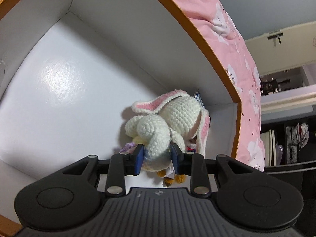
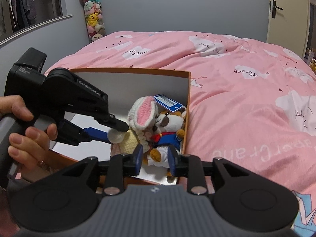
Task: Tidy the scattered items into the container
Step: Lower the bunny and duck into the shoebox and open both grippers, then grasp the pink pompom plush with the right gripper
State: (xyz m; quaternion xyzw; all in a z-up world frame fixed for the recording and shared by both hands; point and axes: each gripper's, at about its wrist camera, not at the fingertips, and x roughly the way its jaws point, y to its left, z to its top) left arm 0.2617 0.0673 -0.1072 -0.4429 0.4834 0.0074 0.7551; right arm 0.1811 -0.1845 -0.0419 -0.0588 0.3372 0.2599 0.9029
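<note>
Nearest the left wrist camera, the left hand-held gripper is clamped on the lower body of a cream crocheted rabbit doll with pink-lined ears. Both blue pads press into the yarn, one on each side. The doll lies straight ahead at twelve o'clock, its long axis running away from the pads, with the head farthest out and the ears flopping toward two o'clock.

It already sits low inside the orange-rimmed cardboard box with white inner walls, close to the corner at about three o'clock. Whether it rests on the box floor I cannot tell.

In the right wrist view, the right hand-held gripper hangs over the box's near edge with its fingers apart and nothing between them. Just beyond it, at twelve o'clock, lies a brown-and-white plush dog in a blue outfit, pressed against the rabbit on its nine o'clock side. Farther in, a blue card with a white label leans near the wall.

The left side clearly owns the rabbit, so the next step is probably just letting go, then drawing back along the doll's axis. Beyond the box spreads the pink bed quilt with white cloud prints.
</note>
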